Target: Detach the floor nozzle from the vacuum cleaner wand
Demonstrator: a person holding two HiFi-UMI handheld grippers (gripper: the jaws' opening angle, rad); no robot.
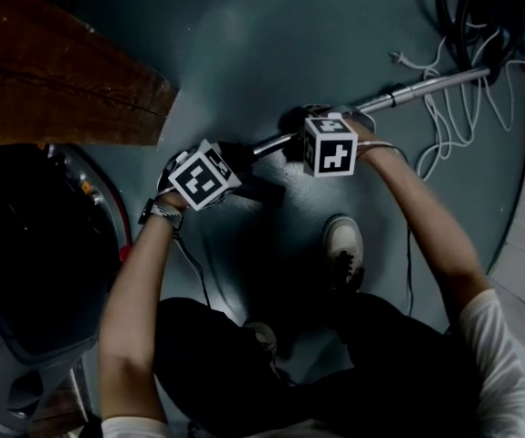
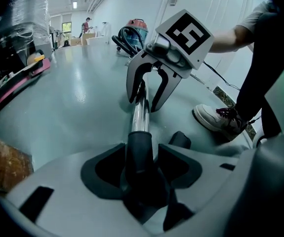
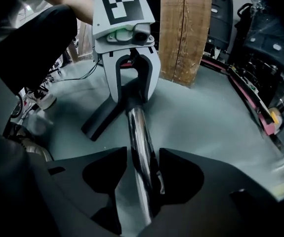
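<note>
The chrome wand [image 1: 426, 85] runs from the upper right down to the black floor nozzle [image 1: 260, 190] on the grey floor. My left gripper [image 1: 230, 167] straddles the nozzle's black neck [image 2: 139, 147]; its jaws stand open, with a slight gap on either side of the neck. Seen from the right gripper view, the left gripper [image 3: 132, 95] sits over that neck, with the flat nozzle bar [image 3: 100, 120] spreading below. My right gripper [image 1: 297, 142] is open astride the wand [image 3: 139, 137] a short way up, its fingers [image 2: 156, 102] clear of the tube.
A vacuum canister with a coiled hose [image 1: 472, 7] and a loose white cable [image 1: 445, 117] lie at the far end of the wand. A wooden board [image 1: 52, 80] stands to the left. The person's shoe [image 1: 344, 245] rests close behind the grippers.
</note>
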